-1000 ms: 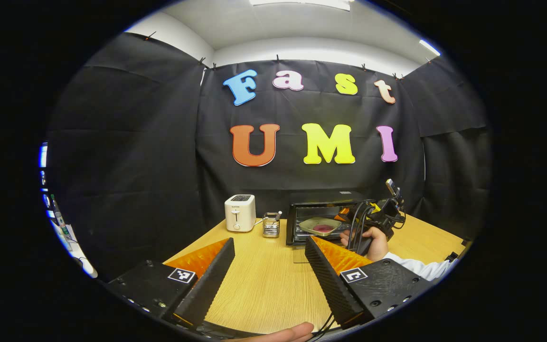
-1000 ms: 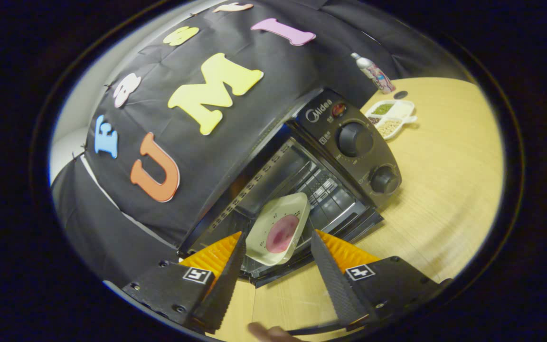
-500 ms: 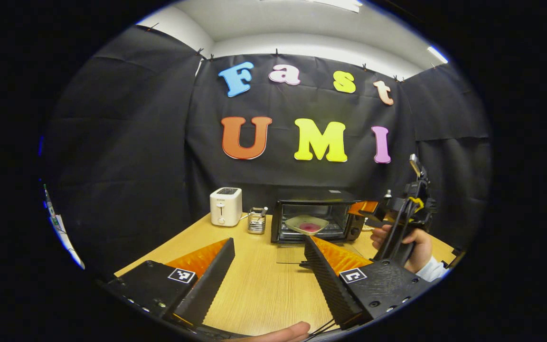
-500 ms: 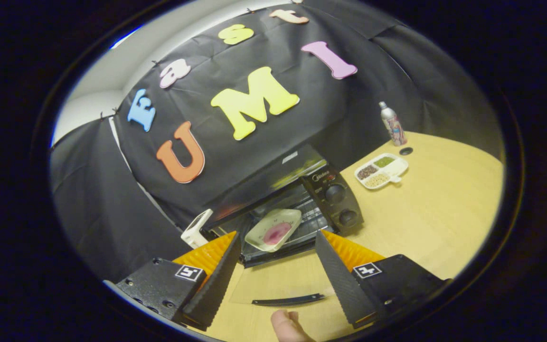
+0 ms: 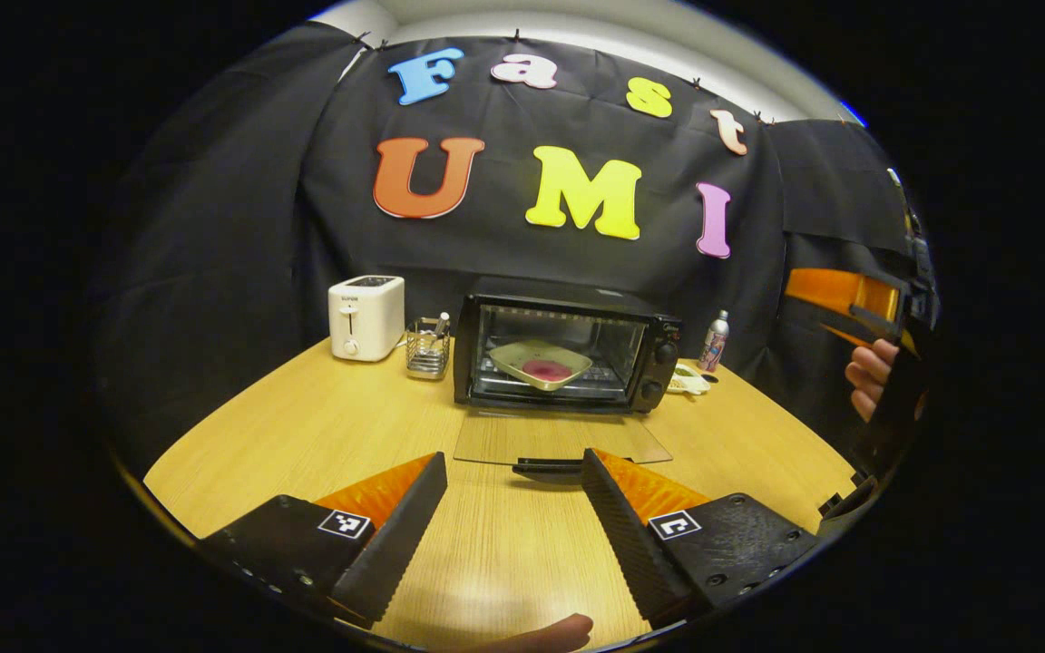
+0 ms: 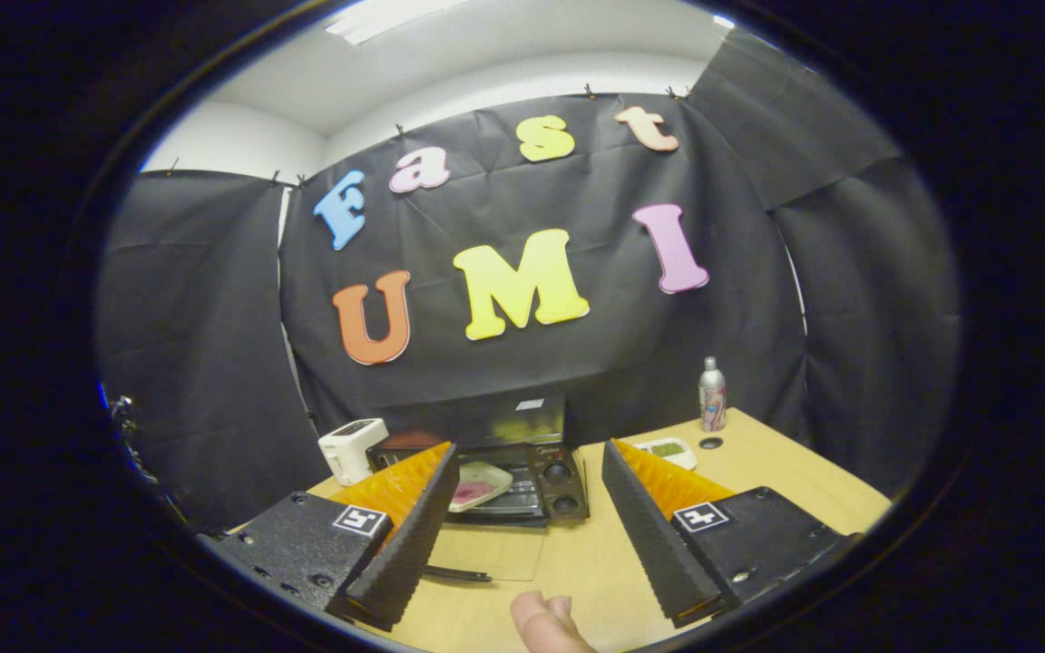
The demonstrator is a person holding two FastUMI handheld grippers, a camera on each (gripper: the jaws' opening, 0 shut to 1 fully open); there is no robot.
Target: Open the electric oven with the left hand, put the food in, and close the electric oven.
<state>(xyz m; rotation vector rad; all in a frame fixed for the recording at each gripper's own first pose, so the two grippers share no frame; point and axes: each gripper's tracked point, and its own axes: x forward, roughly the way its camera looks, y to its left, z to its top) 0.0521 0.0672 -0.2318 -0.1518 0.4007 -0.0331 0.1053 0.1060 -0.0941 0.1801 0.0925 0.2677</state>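
r gripper (image 6: 522, 508) back from oven (image 6: 522, 472), empty

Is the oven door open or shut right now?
Open. In the left gripper view the oven has its glass door folded flat onto the table, and the plate of food sits inside on the rack.

The worktop (image 5: 323, 435) is pale wood with a curved front edge. Along its back edge, from the left corner, stand a white toaster (image 5: 366, 316), a wire holder of utensils (image 5: 427, 348) and the black electric oven (image 5: 566, 344), whose glass door (image 5: 561, 442) lies folded down flat on the wood. Toward the right back corner sit a divided snack dish (image 5: 688, 380), a small dark cap (image 6: 710, 443) and a slim bottle (image 5: 714, 341), upright.
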